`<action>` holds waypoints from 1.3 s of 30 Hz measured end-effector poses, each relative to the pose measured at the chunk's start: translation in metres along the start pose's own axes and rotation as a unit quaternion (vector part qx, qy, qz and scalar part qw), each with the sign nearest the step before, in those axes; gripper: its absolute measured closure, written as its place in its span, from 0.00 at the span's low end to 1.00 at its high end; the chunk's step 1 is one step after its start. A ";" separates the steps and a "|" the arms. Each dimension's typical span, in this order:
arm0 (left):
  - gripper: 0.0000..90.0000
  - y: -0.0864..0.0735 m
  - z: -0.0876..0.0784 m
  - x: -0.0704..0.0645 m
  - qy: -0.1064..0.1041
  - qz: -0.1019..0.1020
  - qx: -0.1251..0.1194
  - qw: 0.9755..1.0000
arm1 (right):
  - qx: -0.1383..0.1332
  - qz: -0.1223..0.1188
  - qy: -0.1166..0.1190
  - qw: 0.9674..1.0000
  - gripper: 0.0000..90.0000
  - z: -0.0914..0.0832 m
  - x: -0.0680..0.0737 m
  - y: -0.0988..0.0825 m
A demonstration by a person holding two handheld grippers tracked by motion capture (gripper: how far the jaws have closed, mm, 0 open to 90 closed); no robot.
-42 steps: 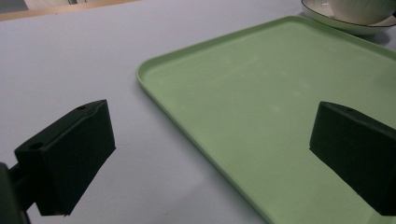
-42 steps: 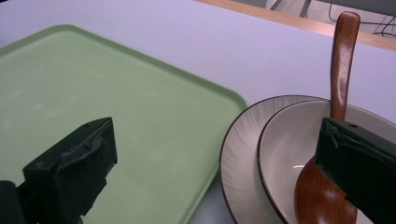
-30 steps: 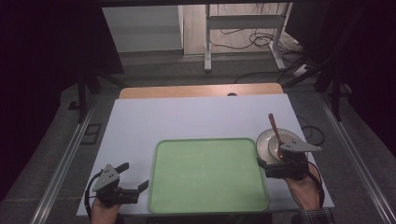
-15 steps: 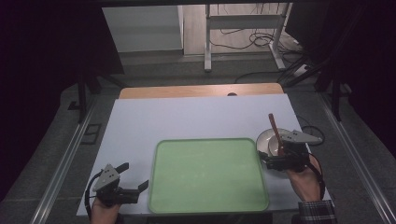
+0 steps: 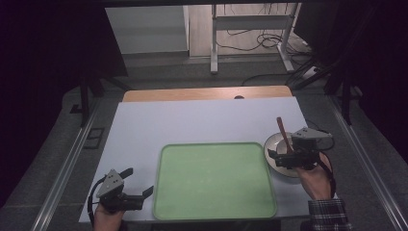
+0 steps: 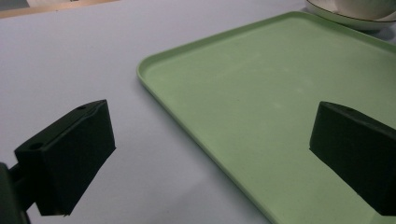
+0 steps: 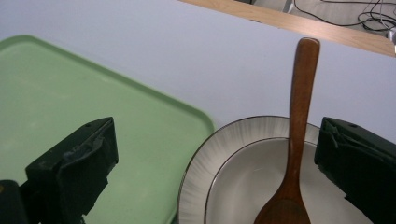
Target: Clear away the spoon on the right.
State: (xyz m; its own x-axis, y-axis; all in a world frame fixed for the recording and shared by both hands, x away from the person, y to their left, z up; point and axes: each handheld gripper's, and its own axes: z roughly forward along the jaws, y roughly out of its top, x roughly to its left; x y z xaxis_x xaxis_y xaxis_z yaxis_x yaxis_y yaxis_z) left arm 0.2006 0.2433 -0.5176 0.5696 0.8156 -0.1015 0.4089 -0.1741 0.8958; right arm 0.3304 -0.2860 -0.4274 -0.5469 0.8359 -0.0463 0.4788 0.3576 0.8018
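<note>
A white bowl (image 5: 275, 143) stands on a striped plate (image 7: 219, 144) at the right of the table, just past the right rim of a green tray (image 5: 215, 180). A brown wooden spoon (image 5: 283, 132) rests in the bowl, its handle pointing away from me. My right gripper (image 5: 276, 159) hovers open over the near side of the bowl; in the right gripper view the spoon (image 7: 299, 116) lies between the wide-apart jaws, nearer the right one. My left gripper (image 5: 138, 181) stands open at the tray's left edge (image 6: 144, 70) with nothing held.
A white sheet (image 5: 202, 120) covers the table, with a wooden strip (image 5: 207, 93) along its far edge. Beyond the table are metal frame legs and cables on the floor. The tray holds nothing.
The right gripper has crept a little forward and left, over the bowl. The left gripper has stayed put.
</note>
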 end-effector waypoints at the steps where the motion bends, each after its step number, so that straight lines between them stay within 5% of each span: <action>1: 0.00 0.000 0.000 0.000 0.000 0.000 0.000 1.000 | 0.001 0.003 0.000 1.000 0.00 0.001 -0.001 0.001; 25: 0.00 0.000 0.000 0.001 -0.002 0.000 0.001 1.000 | 0.057 0.032 -0.009 0.998 0.00 0.033 -0.030 0.029; 39: 0.00 0.000 0.000 0.001 -0.003 0.000 0.002 1.000 | 0.102 0.045 -0.026 0.993 0.39 0.056 -0.043 0.038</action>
State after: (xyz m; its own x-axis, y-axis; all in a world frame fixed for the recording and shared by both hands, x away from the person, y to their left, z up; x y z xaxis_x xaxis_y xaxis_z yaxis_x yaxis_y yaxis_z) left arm 0.2006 0.2441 -0.5180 0.5738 0.8123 -0.1046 0.4115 -0.1755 0.8944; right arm 0.4104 -0.2856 -0.4283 -0.4608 0.8874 -0.0149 0.6566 0.3521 0.6670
